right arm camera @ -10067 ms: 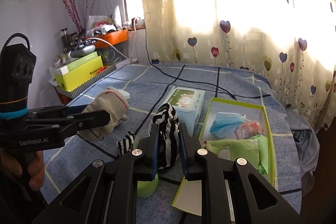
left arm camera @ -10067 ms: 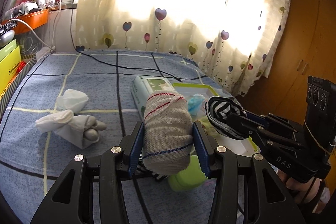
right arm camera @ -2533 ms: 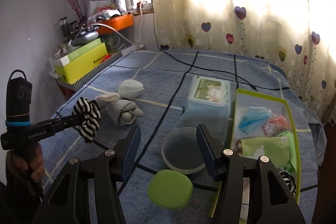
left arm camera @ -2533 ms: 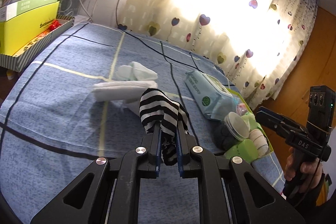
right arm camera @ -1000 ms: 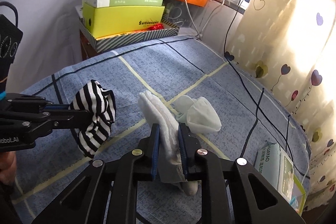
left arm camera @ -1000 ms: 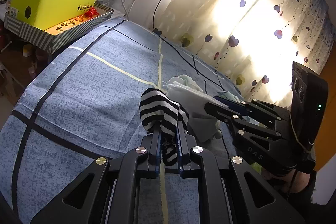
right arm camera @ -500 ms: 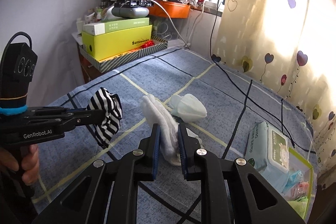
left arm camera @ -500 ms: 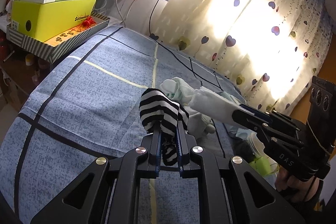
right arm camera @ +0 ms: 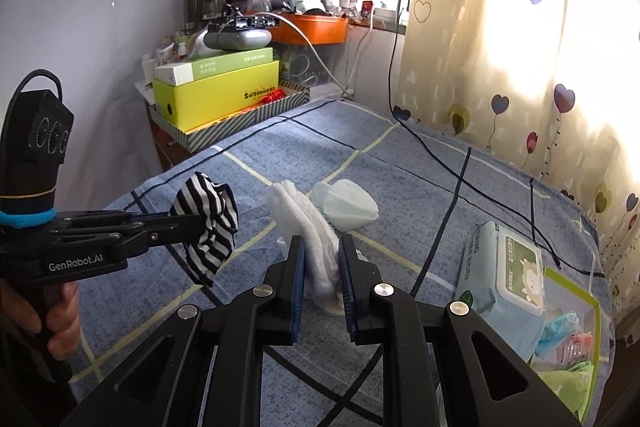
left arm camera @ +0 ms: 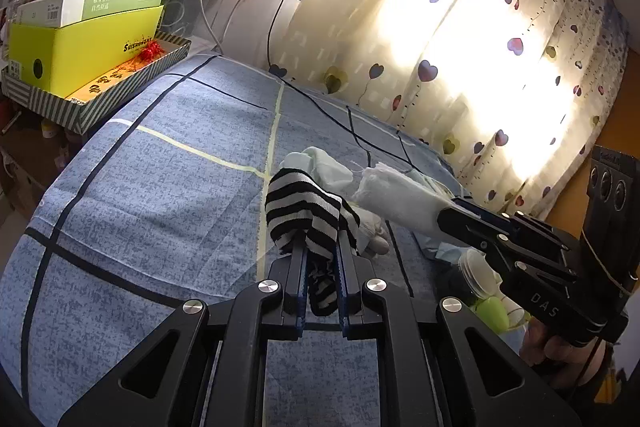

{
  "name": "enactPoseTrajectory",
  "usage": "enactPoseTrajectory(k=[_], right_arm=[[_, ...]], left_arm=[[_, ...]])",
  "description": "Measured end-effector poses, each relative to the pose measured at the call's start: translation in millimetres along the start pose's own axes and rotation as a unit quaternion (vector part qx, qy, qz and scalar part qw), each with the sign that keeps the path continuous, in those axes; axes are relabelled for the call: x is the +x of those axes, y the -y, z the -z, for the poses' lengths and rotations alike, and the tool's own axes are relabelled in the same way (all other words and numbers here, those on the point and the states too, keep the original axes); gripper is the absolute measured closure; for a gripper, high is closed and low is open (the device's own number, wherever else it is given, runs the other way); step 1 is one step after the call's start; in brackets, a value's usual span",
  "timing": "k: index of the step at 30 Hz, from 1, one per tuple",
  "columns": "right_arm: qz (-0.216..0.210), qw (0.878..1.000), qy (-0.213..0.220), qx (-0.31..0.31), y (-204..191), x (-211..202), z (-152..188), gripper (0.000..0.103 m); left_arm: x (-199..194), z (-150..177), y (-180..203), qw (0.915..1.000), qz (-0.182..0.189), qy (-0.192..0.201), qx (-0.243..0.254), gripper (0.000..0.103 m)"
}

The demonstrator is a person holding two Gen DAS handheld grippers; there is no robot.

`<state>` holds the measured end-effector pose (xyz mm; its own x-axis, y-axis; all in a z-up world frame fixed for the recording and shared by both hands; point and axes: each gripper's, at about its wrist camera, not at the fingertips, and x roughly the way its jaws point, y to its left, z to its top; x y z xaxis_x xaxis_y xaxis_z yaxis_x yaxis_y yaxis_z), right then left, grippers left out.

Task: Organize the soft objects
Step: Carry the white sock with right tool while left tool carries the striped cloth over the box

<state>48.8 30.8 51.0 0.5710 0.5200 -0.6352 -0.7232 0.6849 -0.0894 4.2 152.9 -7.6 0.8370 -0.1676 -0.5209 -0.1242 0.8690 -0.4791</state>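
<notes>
My left gripper (left arm camera: pixel 320 255) is shut on a black-and-white striped sock (left arm camera: pixel 304 207), held above the blue checked bed cover (left arm camera: pixel 160 195). From the right wrist view the same left gripper (right arm camera: pixel 188 223) shows at the left, with the striped sock (right arm camera: pixel 210 223) bunched at its tips. My right gripper (right arm camera: pixel 322 247) is shut on a white sock (right arm camera: pixel 308 223) whose free end sticks out past the fingers. In the left wrist view this right gripper (left arm camera: pixel 448 217) and the white sock (left arm camera: pixel 396 199) sit just right of the striped one. A pale rolled sock (right arm camera: pixel 348 205) lies on the bed behind.
A wet-wipes pack (right arm camera: pixel 504 267) and a green-rimmed tray (right arm camera: pixel 596 311) of soft items lie at the right. A black cable (right arm camera: pixel 440 155) crosses the bed. A clear tub (left arm camera: pixel 476 267) and green lid (left arm camera: pixel 492 307) sit under the right gripper. Yellow boxes (right arm camera: pixel 216 95) stand beside the bed.
The right gripper has lifted the white sock off the bed and drawn back beside the left one. The left gripper has risen a little with the striped sock still in it.
</notes>
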Motion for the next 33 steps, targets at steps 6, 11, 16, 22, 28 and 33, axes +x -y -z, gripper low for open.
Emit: enactPoseTrajectory(k=[6,11,16,22,28,33], right_arm=[[0.003,1.000,0.012,0.013,9,-16,6,0.087],[0.008,0.999,0.024,0.029,22,-32,15,0.087],[0.021,0.998,0.037,0.050,41,-51,25,0.087],[0.047,0.994,0.052,0.083,74,-76,40,0.087],[0.081,0.986,0.065,0.127,115,-101,59,0.087],[0.108,0.979,0.070,0.156,144,-115,75,0.088]], left_arm=[[-1,-3,22,0.9997,0.007,0.003,0.023,0.091],[1,-6,47,0.9988,0.014,0.002,0.047,0.091],[5,-7,76,0.9969,0.021,-0.002,0.075,0.091],[15,-8,114,0.9932,0.034,-0.012,0.111,0.091],[29,-10,151,0.9879,0.051,-0.020,0.145,0.091],[43,-9,178,0.9829,0.067,-0.029,0.169,0.091]])
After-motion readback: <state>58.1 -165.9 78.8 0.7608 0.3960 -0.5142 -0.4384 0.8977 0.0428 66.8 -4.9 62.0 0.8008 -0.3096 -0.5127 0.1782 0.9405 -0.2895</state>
